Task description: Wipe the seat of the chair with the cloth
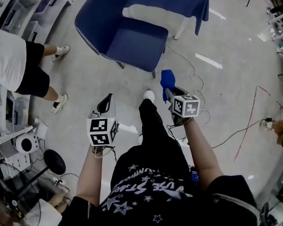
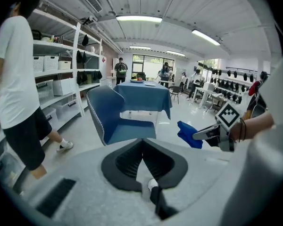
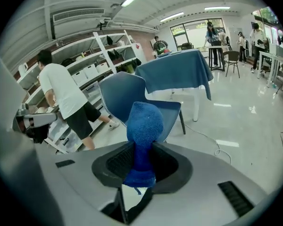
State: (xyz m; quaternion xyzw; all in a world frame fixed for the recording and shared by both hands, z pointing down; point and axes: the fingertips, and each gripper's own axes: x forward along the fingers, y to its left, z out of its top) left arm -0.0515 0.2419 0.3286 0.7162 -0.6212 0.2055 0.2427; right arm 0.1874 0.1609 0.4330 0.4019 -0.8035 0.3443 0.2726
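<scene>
A blue chair (image 1: 132, 39) stands on the floor at your 12 o'clock, and a person in a white shirt (image 1: 9, 60) stands at 9 o'clock. Both your forearms reach forward and down. Your left gripper (image 1: 105, 105), at 11 o'clock, has its jaws pressed together on nothing. Your right gripper (image 1: 170, 94), at 1 o'clock, is clamped on the blue cloth (image 1: 167, 79), held in the air near the chair's front edge without touching it.

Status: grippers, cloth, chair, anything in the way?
Right gripper shut on cloth, short of the chair. Left gripper shut, empty. Chair not yet touched. Cable on floor beside chair; bystander off left.
</scene>
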